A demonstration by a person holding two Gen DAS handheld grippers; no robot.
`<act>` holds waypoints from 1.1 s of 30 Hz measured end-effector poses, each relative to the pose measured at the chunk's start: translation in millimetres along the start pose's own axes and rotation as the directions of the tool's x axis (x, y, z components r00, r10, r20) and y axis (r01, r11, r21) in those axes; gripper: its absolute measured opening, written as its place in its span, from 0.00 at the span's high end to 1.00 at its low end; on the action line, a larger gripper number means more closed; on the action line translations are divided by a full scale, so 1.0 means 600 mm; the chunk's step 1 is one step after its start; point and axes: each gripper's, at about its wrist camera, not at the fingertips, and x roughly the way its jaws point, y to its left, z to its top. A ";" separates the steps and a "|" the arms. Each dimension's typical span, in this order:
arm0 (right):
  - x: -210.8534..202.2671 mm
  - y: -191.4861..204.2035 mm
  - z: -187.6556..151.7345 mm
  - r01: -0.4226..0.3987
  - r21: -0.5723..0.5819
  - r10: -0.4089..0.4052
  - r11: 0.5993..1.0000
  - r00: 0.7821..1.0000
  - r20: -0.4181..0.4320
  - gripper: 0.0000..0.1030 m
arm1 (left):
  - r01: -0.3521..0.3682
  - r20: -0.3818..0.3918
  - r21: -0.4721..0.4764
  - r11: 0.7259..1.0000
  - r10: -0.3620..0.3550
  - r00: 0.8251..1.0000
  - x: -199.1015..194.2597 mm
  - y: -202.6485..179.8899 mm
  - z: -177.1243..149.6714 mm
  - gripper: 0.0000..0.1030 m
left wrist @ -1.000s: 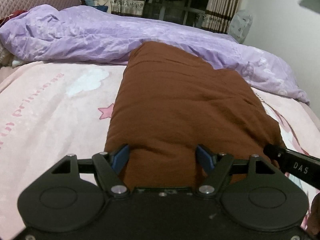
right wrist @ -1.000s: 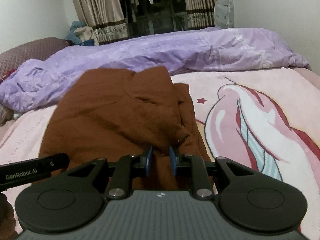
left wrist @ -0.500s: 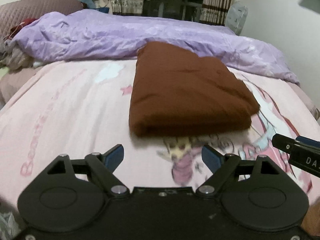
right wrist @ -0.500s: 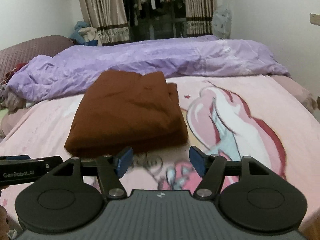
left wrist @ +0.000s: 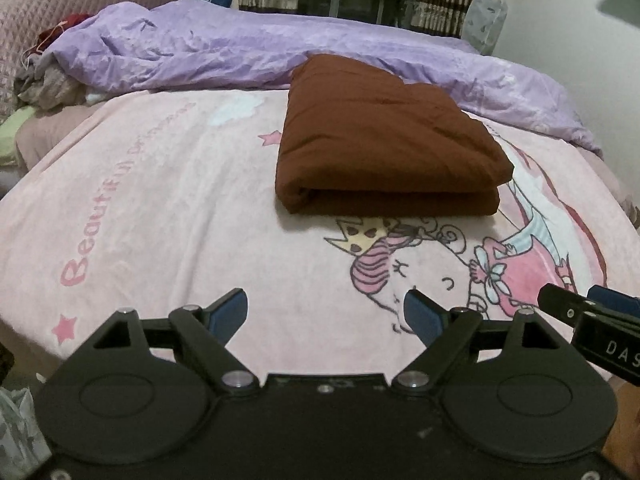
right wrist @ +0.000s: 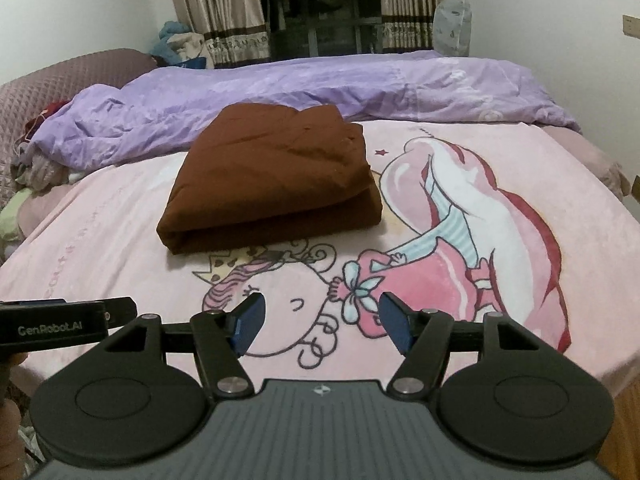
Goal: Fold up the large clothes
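Observation:
A brown garment [left wrist: 384, 144] lies folded into a thick rectangle on the pink cartoon blanket [left wrist: 160, 200], its folded edge facing me; it also shows in the right wrist view as the brown garment [right wrist: 276, 176]. My left gripper [left wrist: 326, 314] hangs open over the blanket's near part, well short of the garment, with nothing between its blue pads. My right gripper [right wrist: 320, 322] is likewise open and empty, apart from the cloth. The right gripper's tip [left wrist: 592, 320] shows at the left view's right edge, and the left gripper's body [right wrist: 60, 322] at the right view's left edge.
A crumpled purple duvet [left wrist: 248, 52] runs across the bed behind the garment. A quilted mauve headboard [left wrist: 60, 4] and a small heap of clothes [left wrist: 48, 84] sit at the far left. Curtains [right wrist: 224, 16] and a dark window stand beyond; a white wall rises on the right.
Both grippers let go of the brown garment's near edge, opened wide and drew back toward the bed's near side; the folded garment now rests alone farther away.

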 end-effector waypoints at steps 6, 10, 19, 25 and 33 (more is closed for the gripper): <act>0.001 0.001 -0.001 0.004 0.003 -0.004 1.000 1.000 -0.001 0.26 | 0.004 -0.006 -0.007 1.000 -0.004 1.000 0.001 0.005 0.001 0.15; 0.003 0.001 -0.001 0.002 0.000 -0.002 1.000 1.000 -0.006 0.25 | 0.004 -0.008 -0.002 1.000 -0.004 1.000 0.002 0.003 0.002 0.15; 0.006 0.002 0.002 0.009 -0.001 -0.009 1.000 1.000 -0.006 0.26 | 0.002 -0.015 -0.005 1.000 -0.002 1.000 0.005 0.003 0.003 0.15; 0.009 0.003 0.006 0.016 -0.002 -0.016 1.000 1.000 -0.011 0.25 | 0.002 -0.015 -0.001 1.000 -0.002 1.000 0.005 0.003 0.003 0.15; 0.010 0.003 0.007 0.017 -0.001 -0.017 1.000 1.000 -0.008 0.25 | 0.000 -0.011 0.004 1.000 0.000 1.000 0.003 0.002 0.003 0.15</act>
